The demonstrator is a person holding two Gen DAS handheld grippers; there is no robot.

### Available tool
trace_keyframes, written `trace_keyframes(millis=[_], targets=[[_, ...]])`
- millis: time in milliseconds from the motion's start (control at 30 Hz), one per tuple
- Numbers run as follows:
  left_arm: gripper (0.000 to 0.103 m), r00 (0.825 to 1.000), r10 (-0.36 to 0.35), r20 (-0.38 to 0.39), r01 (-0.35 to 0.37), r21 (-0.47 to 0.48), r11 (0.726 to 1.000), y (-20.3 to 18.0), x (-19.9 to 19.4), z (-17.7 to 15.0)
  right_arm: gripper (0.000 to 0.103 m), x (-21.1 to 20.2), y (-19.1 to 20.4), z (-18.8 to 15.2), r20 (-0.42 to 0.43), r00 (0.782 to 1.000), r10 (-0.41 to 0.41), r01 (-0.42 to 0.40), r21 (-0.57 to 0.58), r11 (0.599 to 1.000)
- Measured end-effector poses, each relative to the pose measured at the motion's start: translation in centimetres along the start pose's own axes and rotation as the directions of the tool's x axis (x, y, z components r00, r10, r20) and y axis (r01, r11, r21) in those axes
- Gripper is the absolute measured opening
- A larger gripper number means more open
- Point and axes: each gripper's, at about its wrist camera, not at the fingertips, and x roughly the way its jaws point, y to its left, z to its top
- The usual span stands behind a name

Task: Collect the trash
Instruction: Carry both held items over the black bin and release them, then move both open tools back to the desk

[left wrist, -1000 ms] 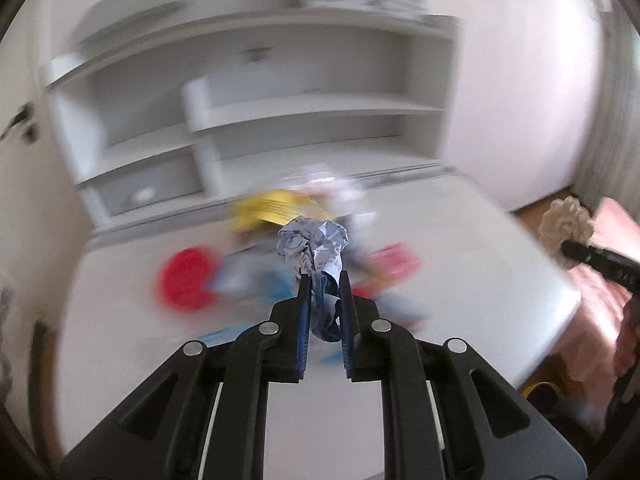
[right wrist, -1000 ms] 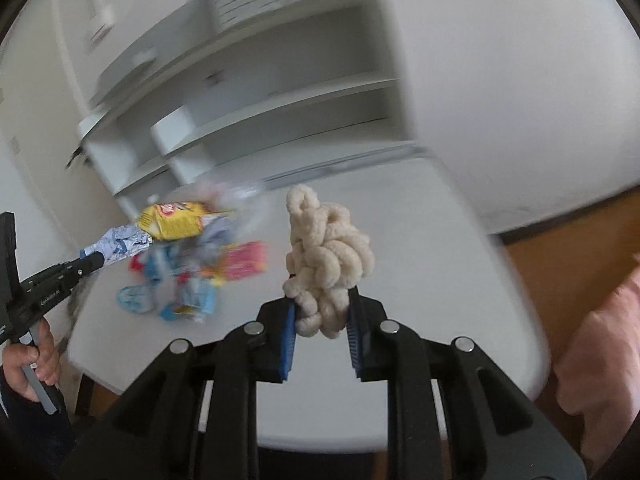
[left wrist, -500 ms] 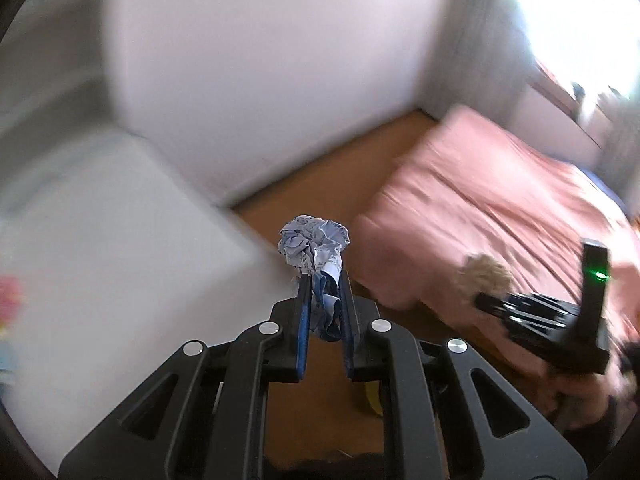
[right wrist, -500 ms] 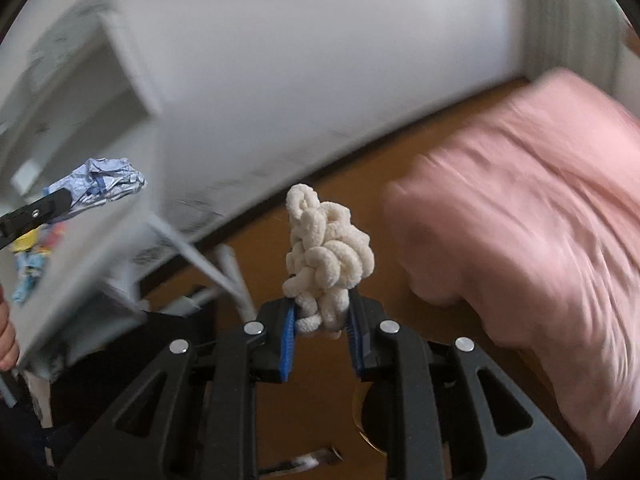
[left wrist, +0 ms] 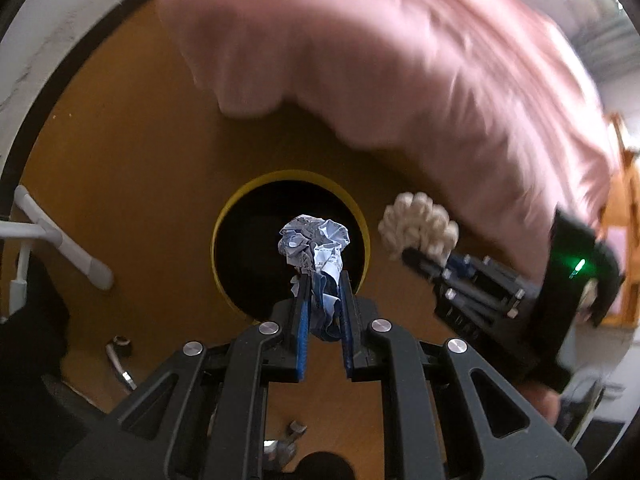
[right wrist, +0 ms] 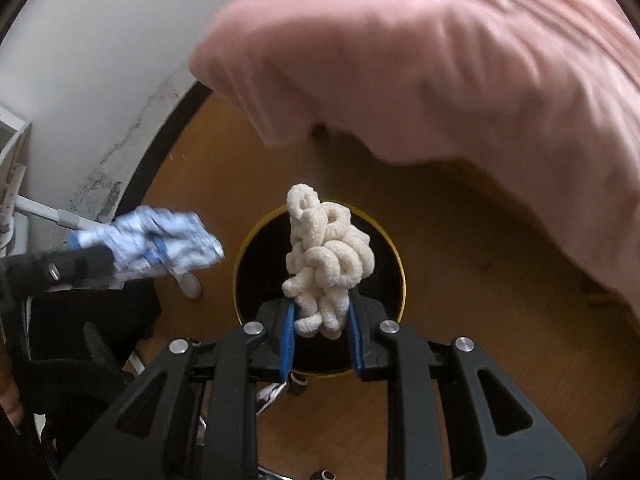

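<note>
Both grippers loaded, hanging over the bin.

I have the left gripper (left wrist: 323, 304) clenched on a crumpled blue-and-white wrapper (left wrist: 314, 244), which sits in line with the dark mouth of the yellow-rimmed bin (left wrist: 218, 232) on the wooden floor (left wrist: 132, 152). My right gripper (right wrist: 321, 326) grips a cream knotted cord bundle (right wrist: 326, 260), also above the bin's opening. From the left view that bundle shows just off the bin's right rim. A pink bedspread (right wrist: 440, 60) hangs beyond the bin; white wall (right wrist: 92, 60) to the bin's left.

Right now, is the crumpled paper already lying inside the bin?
No, the crumpled paper is pinched between the left gripper's fingers above the yellow-rimmed bin.
</note>
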Motion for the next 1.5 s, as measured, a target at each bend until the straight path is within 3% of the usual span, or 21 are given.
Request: trace_keyframes(millis=[133, 433, 500, 567, 600, 667, 867, 967, 1000, 1100, 1200, 1267, 1300, 1333, 1367, 1433, 1500], targets=[[0.012, 0.996, 0.053, -0.069, -0.050, 0.034, 0.998, 0.3, 2.1, -0.4, 0.022, 2.6, 0.1, -1.1, -0.048, 0.999, 0.020, -0.019, 0.017, 1.000], [0.013, 0.995, 0.082, -0.062, -0.077, 0.087, 0.993, 0.1, 2.7, -0.1, 0.022, 4.7, 0.4, 0.4, -0.065, 0.997, 0.039, -0.039, 0.012, 0.999], [0.015, 0.995, 0.081, -0.059, -0.076, 0.086, 0.993, -0.1, 2.5, 0.2, 0.031, 4.2, 0.5, 0.5, -0.054, 0.998, 0.034, -0.034, 0.001, 0.999], [0.026, 0.995, 0.083, -0.059, -0.077, 0.094, 0.993, -0.4, 2.5, 0.2, 0.051, 4.0, 0.6, 0.6, -0.036, 0.999, 0.013, -0.014, -0.014, 1.000], [0.031, 0.994, 0.087, -0.058, -0.081, 0.101, 0.992, -0.4, 2.4, 0.1, 0.055, 3.8, 0.7, 0.6, -0.026, 1.000, 0.005, -0.006, -0.015, 1.000], [0.055, 0.995, 0.089, -0.044, -0.084, 0.109, 0.991, -0.3, 2.2, 0.1, 0.059, 3.5, 0.6, 0.7, -0.015, 1.000, 0.012, -0.013, -0.014, 1.000], [0.067, 0.996, 0.083, -0.014, -0.081, 0.091, 0.993, 0.0, 1.2, -0.1, 0.059, 2.4, -0.2, 1.2, -0.004, 1.000, 0.003, -0.003, 0.008, 1.000], [0.074, 0.993, 0.100, 0.061, -0.106, 0.095, 0.990, -0.2, -0.5, 0.0, 0.060, 0.3, -0.1, 2.2, 0.039, 0.999, -0.006, 0.006, 0.013, 1.000], [0.075, 0.987, 0.106, 0.119, -0.118, 0.098, 0.988, -0.4, -1.8, 0.0, 0.060, -0.6, 0.2, 2.6, 0.057, 0.998, -0.009, 0.009, 0.010, 1.000], [0.077, 0.962, 0.124, 0.242, -0.153, 0.107, 0.982, -0.6, -6.0, 0.0, 0.068, -5.0, 2.1, 4.3, 0.163, 0.986, -0.034, 0.038, -0.027, 0.999], [0.081, 0.918, 0.095, 0.384, -0.136, 0.082, 0.987, 0.4, -13.7, -0.8, 0.071, -9.9, 5.8, 6.0, 0.273, 0.962, -0.011, 0.035, -0.082, 0.996], [0.090, 0.858, 0.118, 0.499, -0.163, 0.046, 0.986, 2.2, -20.1, -2.8, 0.073, -12.9, 10.0, 7.0, 0.331, 0.943, 0.036, 0.015, -0.149, 0.989], [0.090, 0.835, 0.142, 0.531, -0.185, 0.029, 0.982, 3.0, -22.2, -3.6, 0.075, -13.7, 11.7, 7.4, 0.346, 0.937, 0.056, 0.007, -0.177, 0.984], [0.091, 0.802, 0.179, 0.570, -0.217, -0.001, 0.976, 4.4, -25.1, -5.3, 0.076, -14.6, 13.8, 7.6, 0.359, 0.930, 0.082, -0.004, -0.212, 0.977], [0.091, 0.771, 0.218, 0.598, -0.244, -0.038, 0.969, 6.2, -27.7, -7.2, 0.077, -15.4, 16.7, 7.8, 0.367, 0.922, 0.121, -0.024, -0.257, 0.966], [0.092, 0.727, 0.279, 0.628, -0.275, -0.106, 0.955, 9.8, -31.6, -11.0, 0.077, -16.2, 22.2, 7.8, 0.357, 0.913, 0.198, -0.069, -0.343, 0.937], [0.092, 0.673, 0.363, 0.644, -0.299, -0.212, 0.930, 14.8, -35.5, -16.1, 0.077, -16.5, 29.2, 7.0, 0.317, 0.905, 0.285, -0.122, -0.449, 0.885]])
